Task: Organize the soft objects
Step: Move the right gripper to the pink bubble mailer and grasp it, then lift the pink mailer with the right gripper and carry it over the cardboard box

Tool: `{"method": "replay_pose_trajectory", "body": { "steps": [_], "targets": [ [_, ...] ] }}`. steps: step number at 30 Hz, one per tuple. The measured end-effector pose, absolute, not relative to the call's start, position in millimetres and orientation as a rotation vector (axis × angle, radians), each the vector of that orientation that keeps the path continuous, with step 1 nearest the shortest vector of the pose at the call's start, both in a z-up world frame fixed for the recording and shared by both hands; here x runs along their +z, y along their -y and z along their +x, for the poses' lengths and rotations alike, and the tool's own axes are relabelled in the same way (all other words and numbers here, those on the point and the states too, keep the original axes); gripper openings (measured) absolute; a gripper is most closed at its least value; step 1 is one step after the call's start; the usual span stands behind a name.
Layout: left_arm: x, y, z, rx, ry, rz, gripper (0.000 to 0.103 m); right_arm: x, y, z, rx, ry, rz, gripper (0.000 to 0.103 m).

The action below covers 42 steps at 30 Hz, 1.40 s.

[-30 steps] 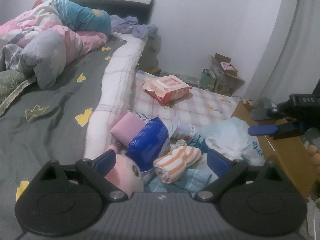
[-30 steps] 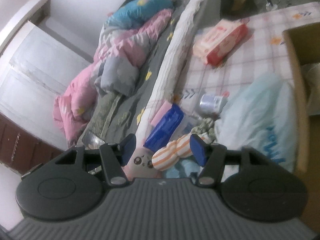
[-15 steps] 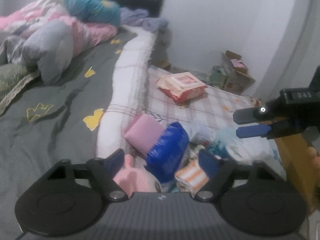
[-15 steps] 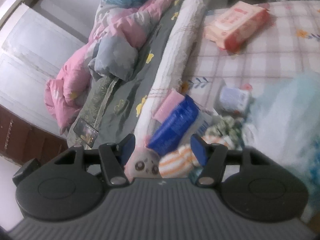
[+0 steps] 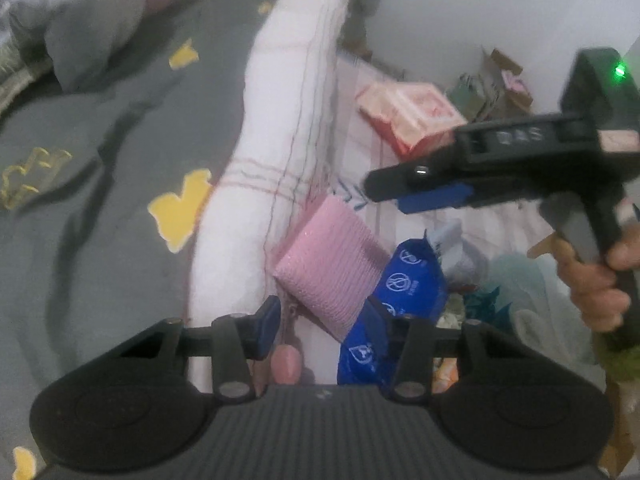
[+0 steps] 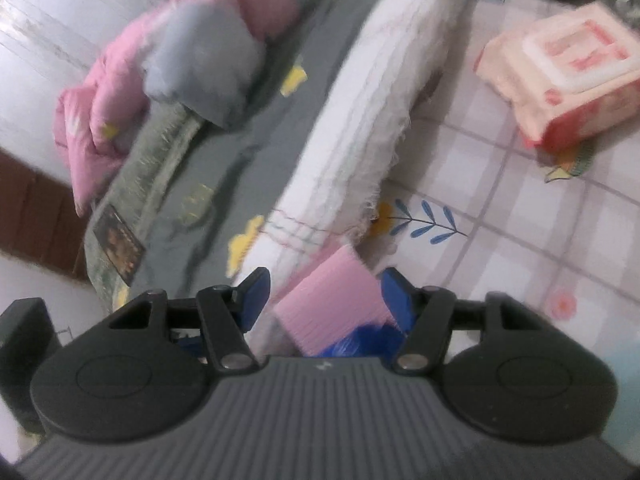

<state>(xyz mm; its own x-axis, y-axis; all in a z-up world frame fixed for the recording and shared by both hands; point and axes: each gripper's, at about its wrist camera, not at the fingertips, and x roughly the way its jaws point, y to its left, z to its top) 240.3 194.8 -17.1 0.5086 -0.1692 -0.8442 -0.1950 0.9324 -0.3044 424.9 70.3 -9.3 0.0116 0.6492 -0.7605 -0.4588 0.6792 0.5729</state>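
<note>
Broadly, I see the bed (image 5: 100,208) filling the left side, its grey cover dotted with yellow shapes and a pink and grey quilt (image 6: 192,52) bunched at the far end. Along its edge runs a white mattress roll (image 5: 272,152), and beside that lies a checked floor mat (image 6: 520,208) carrying a red and cream wipes pack (image 6: 568,80). At the foot of the roll sits the pile of soft things: a pink ribbed pad (image 5: 328,268) leaning on a blue plastic packet (image 5: 404,292), with pale bags behind (too blurred to name).

My left gripper (image 5: 320,322) has just been closing its jaws; its fingers stand fairly narrow above the pad's lower corner, with a pink rounded toy part just below them, and I see no pad pressing on anything. My right gripper (image 6: 324,292) hovers with fingers moderately wide around the pink pad's top, not touching it. In the left view the right hand (image 5: 600,280) grips its handle.
</note>
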Motion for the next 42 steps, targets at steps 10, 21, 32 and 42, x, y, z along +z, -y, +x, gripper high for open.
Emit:
{"method": "replay_pose_trajectory", "body": {
  "steps": [10,21,32,42],
  "targets": [
    [-39.7,-200.7,275.1,0.006,-1.167,-0.418,0.050,-68.6,-100.6,449.2,0.959,-1.445,0.149,0.063],
    [-32.2,-200.5,277.4,0.029,-1.103,-0.442,0.051,-57.7,-97.8,441.5,0.993,-1.377,0.183,0.050],
    [58.4,-186.1,238.6,0.080,-0.775,-0.342,0.051,32.5,-73.2,429.5,1.070,-1.128,0.288,0.046],
    [111.2,-112.9,199.6,-0.048,-0.660,-0.264,0.052,112.4,2.3,381.7,1.053,-0.985,0.353,0.045]
  ]
}}
